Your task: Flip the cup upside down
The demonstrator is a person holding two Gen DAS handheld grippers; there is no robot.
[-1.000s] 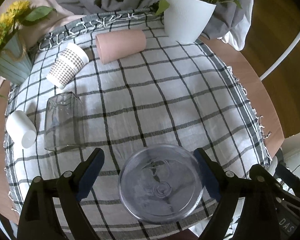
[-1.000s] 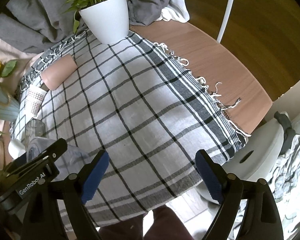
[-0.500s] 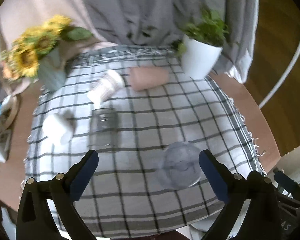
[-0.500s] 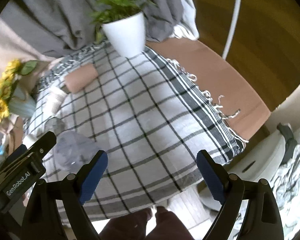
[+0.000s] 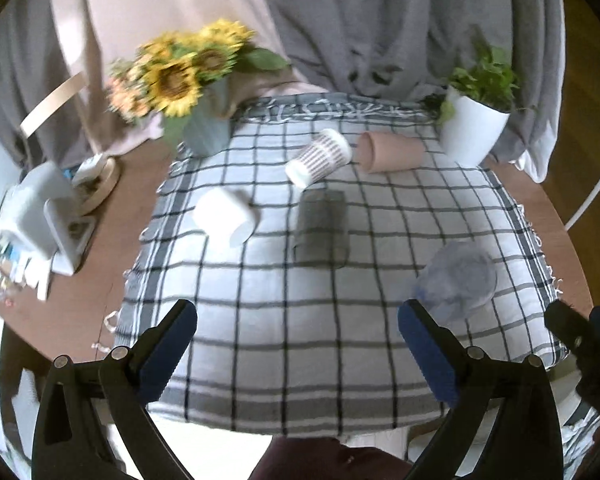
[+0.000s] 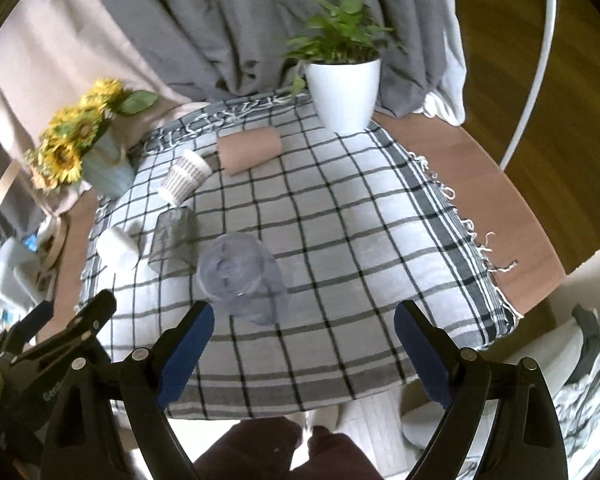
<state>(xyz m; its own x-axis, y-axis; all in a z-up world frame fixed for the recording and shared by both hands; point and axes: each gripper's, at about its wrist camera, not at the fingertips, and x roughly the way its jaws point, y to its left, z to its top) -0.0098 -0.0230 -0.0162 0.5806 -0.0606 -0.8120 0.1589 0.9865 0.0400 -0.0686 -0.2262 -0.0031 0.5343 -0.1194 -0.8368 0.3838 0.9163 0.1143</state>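
Note:
A clear bluish plastic cup (image 5: 458, 279) stands upside down, base up, on the checked cloth (image 5: 340, 320) near the front right; it also shows in the right wrist view (image 6: 240, 276). My left gripper (image 5: 298, 344) is open and empty, pulled back above the table's near edge. My right gripper (image 6: 300, 344) is open and empty, also back from the table, with the cup just beyond its left finger. Further back lie a clear glass (image 5: 322, 226), a white cup (image 5: 226, 218), a dotted paper cup (image 5: 320, 156) and a pink cup (image 5: 392, 152), all on their sides.
A sunflower vase (image 5: 204, 128) stands at the back left and a white plant pot (image 5: 474, 136) at the back right. White boxes and clutter (image 5: 40, 216) sit on the wooden table at the left. Grey curtains hang behind.
Both grippers have pulled back and up from the table. The upturned clear cup, between the left fingers a second ago, now stands free on the cloth.

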